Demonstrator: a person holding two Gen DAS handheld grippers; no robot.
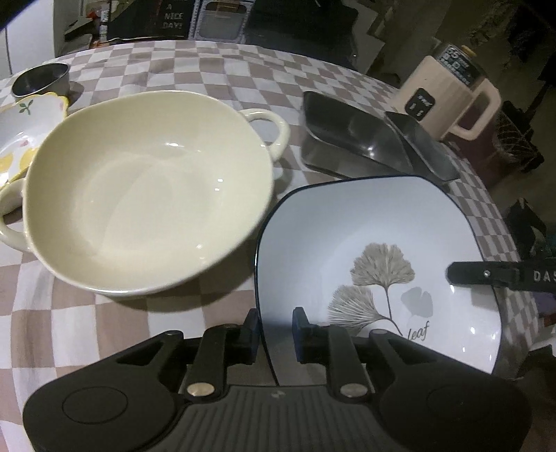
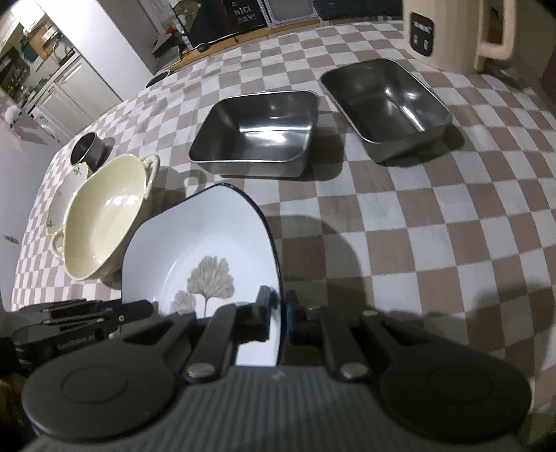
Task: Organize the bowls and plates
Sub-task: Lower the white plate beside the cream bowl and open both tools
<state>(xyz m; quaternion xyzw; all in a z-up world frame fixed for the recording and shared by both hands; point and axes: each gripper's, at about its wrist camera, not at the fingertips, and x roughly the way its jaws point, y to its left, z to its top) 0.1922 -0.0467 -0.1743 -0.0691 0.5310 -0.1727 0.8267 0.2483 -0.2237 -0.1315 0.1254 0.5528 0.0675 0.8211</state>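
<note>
A white square plate [image 1: 347,222] with a dark blue rim and a grey leaf print sits between both grippers, to the right of the cream bowl. My left gripper [image 1: 276,330] straddles its near left rim; the outer pad is at the rim and the inner pad stands off it, so it is open. My right gripper [image 2: 279,313] is shut on the plate's [image 2: 194,236] right rim. One right finger [image 1: 465,274] lies across the plate's right side. The cream two-handled bowl [image 1: 149,191] stands on the cloth at the left. I cannot tell whether the plate touches the table.
A flowered dish [image 1: 21,128] and a steel cup [image 1: 41,78] sit behind the bowl at the left. Two rectangular steel trays [image 2: 257,135] [image 2: 385,104] stand beyond the plate. A beige jug appliance [image 2: 451,31] is at the far right. The round table [image 2: 417,226] has a checked cloth.
</note>
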